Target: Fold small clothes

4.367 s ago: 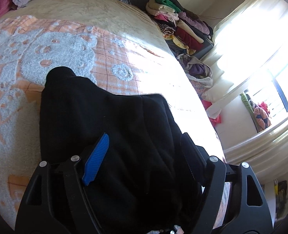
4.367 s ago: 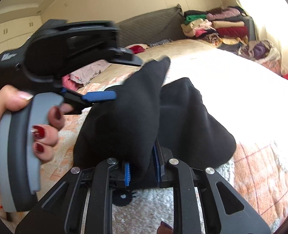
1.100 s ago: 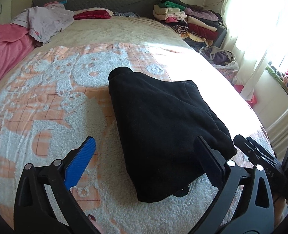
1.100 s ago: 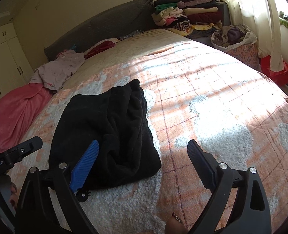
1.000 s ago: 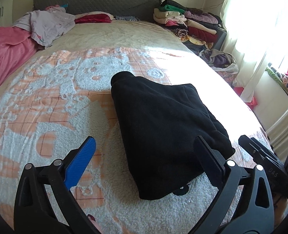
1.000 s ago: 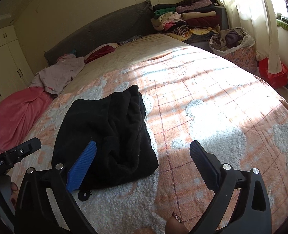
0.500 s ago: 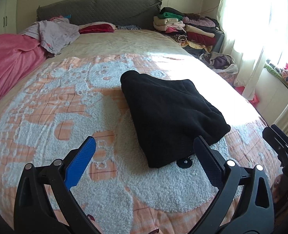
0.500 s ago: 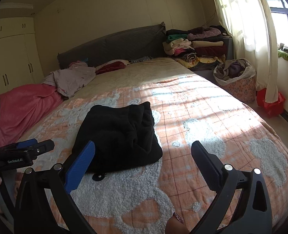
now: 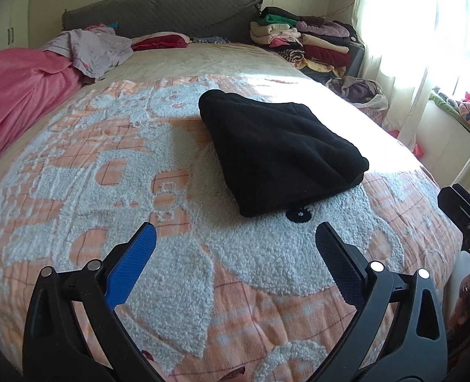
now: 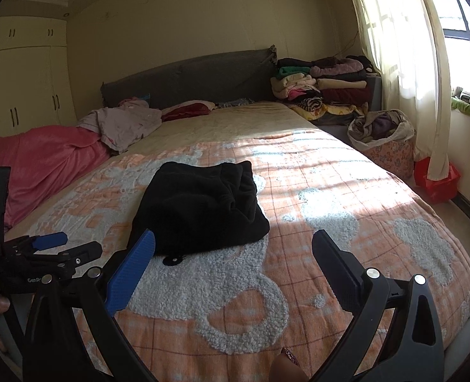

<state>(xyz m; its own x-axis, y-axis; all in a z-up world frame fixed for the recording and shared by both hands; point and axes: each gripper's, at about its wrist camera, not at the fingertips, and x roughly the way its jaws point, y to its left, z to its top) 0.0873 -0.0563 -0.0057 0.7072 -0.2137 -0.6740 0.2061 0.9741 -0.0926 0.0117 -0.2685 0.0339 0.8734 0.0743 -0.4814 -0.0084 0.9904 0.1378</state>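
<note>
A black fleece garment (image 9: 276,152) lies folded in a thick bundle on the orange and white bedspread (image 9: 114,165); it also shows in the right wrist view (image 10: 200,207). My left gripper (image 9: 235,232) is open and empty, well short of the garment's near edge. My right gripper (image 10: 233,238) is open and empty, also back from the garment. The left gripper shows from the side at the left edge of the right wrist view (image 10: 49,248), and part of the right gripper's body at the right edge of the left wrist view (image 9: 467,213).
A pink blanket (image 10: 41,159) and a lilac garment (image 10: 123,124) lie at the bed's far left. A stack of folded clothes (image 10: 324,89) stands beside the grey headboard (image 10: 187,76). A basket of clothes (image 10: 384,137) and a red bag (image 10: 437,178) sit on the floor by the curtain.
Both grippers have let go of the black garment, opened wide and pulled back and up from it. The garment now lies folded on the bed.
</note>
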